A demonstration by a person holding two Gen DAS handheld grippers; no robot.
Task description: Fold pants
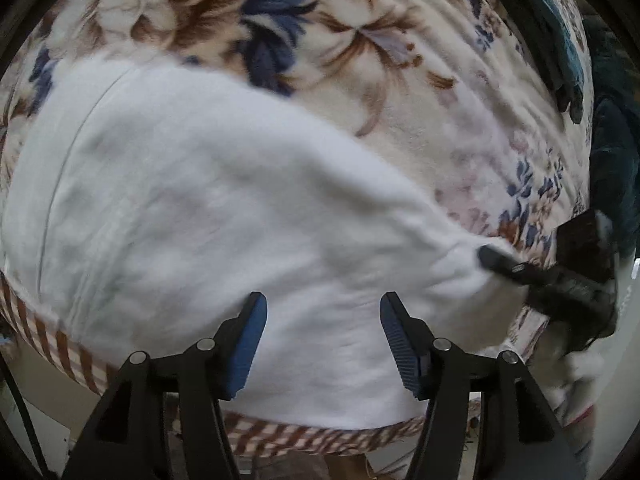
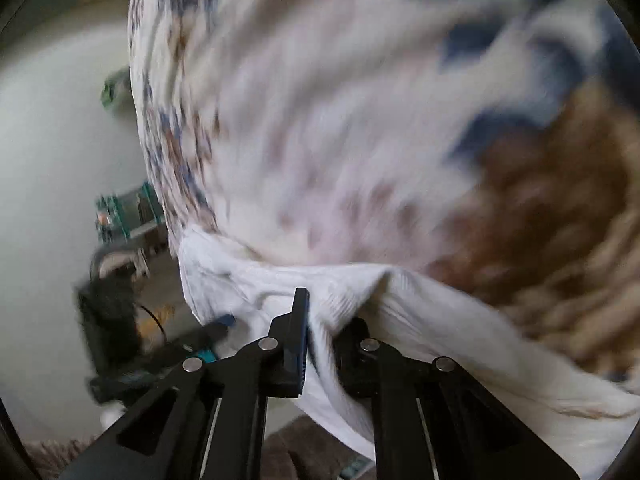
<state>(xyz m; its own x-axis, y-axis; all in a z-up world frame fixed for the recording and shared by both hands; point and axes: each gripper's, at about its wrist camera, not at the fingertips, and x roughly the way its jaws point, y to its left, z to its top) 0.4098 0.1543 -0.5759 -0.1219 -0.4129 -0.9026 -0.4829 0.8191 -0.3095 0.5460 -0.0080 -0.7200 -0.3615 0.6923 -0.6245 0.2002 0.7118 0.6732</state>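
White pants (image 1: 208, 208) are shown spread along the near edge of the floral blanket (image 1: 400, 60), their long axis running toward the right gripper (image 2: 316, 336), pinched on 1 bunched end, while the left gripper (image 1: 323, 344) is held spread and empty above the cloth.

Your left gripper (image 1: 323, 344): blue-padded jaws apart, nothing between them, poised above white pants (image 1: 208, 216). Pants: spread over floral blanket (image 1: 360, 40), long seam running down one side. Checked brown-white cloth (image 1: 72, 348): peeks out under pants at near edge. Your right gripper (image 1: 486, 254): black, at right, tip pinching pants' edge, fabric puckered there. Teal garment (image 1: 540, 16): lies on blanket, far right, well apart from pants.
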